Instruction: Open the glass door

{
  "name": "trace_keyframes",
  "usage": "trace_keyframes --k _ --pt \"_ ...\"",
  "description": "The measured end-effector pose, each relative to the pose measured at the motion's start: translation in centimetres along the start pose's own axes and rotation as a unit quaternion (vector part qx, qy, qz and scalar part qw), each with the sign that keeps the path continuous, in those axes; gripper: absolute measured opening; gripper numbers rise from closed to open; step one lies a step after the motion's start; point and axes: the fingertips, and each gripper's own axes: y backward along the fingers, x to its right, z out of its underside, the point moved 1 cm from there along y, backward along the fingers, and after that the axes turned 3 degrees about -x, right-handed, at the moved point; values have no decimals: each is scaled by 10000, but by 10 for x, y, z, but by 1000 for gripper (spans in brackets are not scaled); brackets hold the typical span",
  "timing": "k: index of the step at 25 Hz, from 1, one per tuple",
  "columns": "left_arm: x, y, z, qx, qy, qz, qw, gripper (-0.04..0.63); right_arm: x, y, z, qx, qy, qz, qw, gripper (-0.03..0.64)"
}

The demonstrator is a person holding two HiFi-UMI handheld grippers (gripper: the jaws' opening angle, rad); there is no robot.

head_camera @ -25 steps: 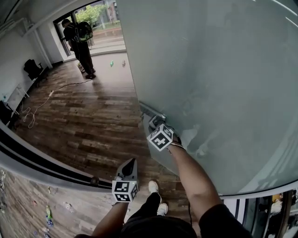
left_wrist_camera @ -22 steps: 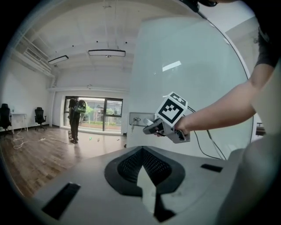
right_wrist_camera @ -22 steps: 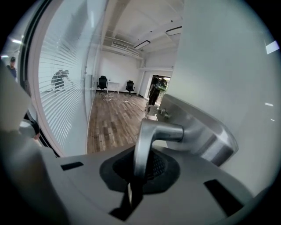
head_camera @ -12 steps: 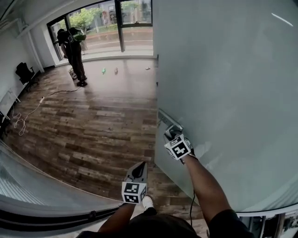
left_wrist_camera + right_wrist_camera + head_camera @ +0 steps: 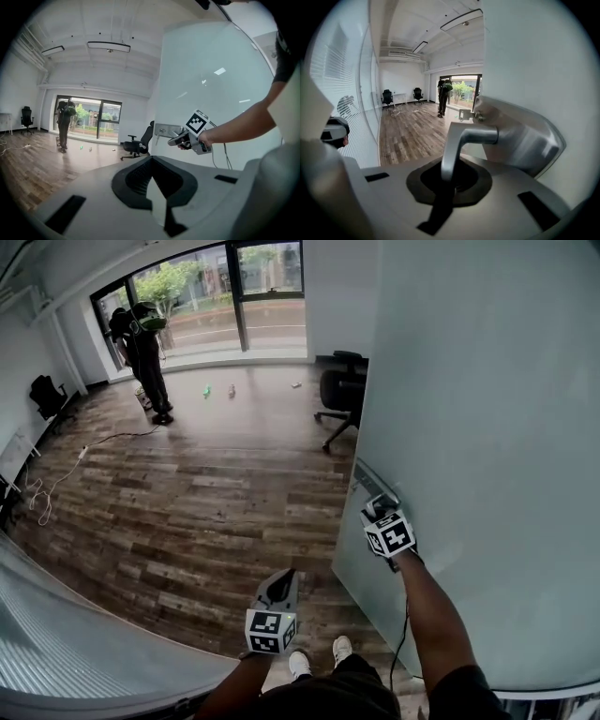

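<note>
Metal door handle [image 5: 461, 140] is clamped in right gripper [image 5: 449, 174] bearing square marker [image 5: 389, 538].

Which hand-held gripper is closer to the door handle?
Right. The right hand-held gripper is clamped on the door handle of the glass door. The left hand-held gripper is apart from it, lower left in the head view, over the floor, holding nothing.

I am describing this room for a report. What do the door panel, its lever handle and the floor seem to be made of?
Door panel: probably frosted glass; pale and smooth, with faint reflections of the ceiling lights.
Lever handle: metal, with a brushed silver sheen.
Floor: wood or wood-look planks; brown in mixed tones, slightly glossy.
</note>
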Motion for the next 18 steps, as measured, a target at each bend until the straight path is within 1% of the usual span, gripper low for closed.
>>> trace_keyframes --k 4,8,12,15,18 --pt "-8 -35 0 -101 -116 -239 9996 3 51 -9 9 140 -112 191 9997 14" --pt "-10 -64 -5 -150 -82 -351 9992 3 94 -9 17 199 -261 259 9991 14" --pt "-18 -90 -17 -189 -40 -510 9985 3 136 -5 19 13 -364 321 9988 14" --pt "-13 -107 -21 -213 15 -505 9985 3 167 -4 26 -23 -525 432 9977 14" --pt "-1 -119 -21 -224 -94 -443 9987 3 194 -3 33 -48 -634 571 9963 14"
